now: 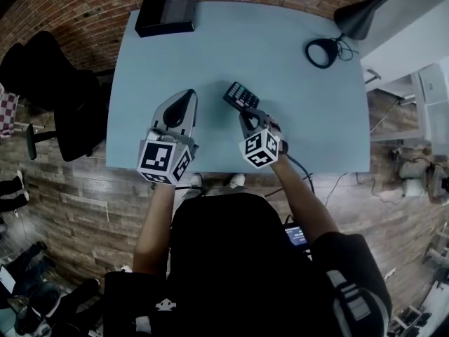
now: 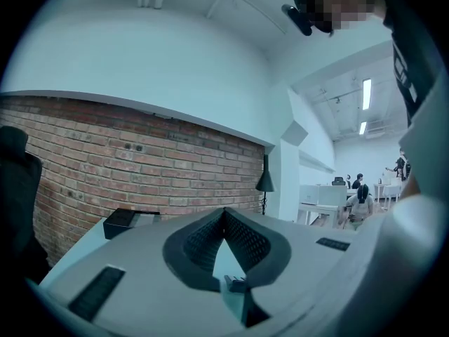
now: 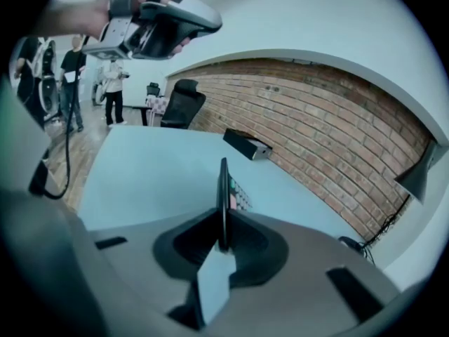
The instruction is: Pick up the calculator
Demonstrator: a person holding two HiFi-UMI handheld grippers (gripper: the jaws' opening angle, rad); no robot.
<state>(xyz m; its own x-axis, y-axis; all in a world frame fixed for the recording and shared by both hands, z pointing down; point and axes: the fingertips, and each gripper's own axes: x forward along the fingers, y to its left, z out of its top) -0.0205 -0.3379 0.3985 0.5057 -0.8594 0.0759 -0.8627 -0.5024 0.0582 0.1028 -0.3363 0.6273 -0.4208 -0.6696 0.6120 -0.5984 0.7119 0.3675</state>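
Note:
My right gripper [image 1: 247, 113] is shut on the black calculator [image 1: 240, 95], which it holds near the middle front of the pale blue table [image 1: 280, 83]. In the right gripper view the calculator [image 3: 224, 188] stands on edge between the jaws of the right gripper [image 3: 223, 220], keys facing right, and looks raised off the tabletop. My left gripper [image 1: 184, 98] hovers to its left over the table, jaws shut on nothing. In the left gripper view the left gripper [image 2: 224, 216] has its pads meeting at the tip, with nothing between them.
A black box [image 1: 166, 14] lies at the table's back left corner. A black desk lamp [image 1: 358, 16] with a ring base [image 1: 323, 51] stands at the back right. A dark office chair [image 1: 49, 90] sits left of the table, beside the brick wall [image 1: 84, 5].

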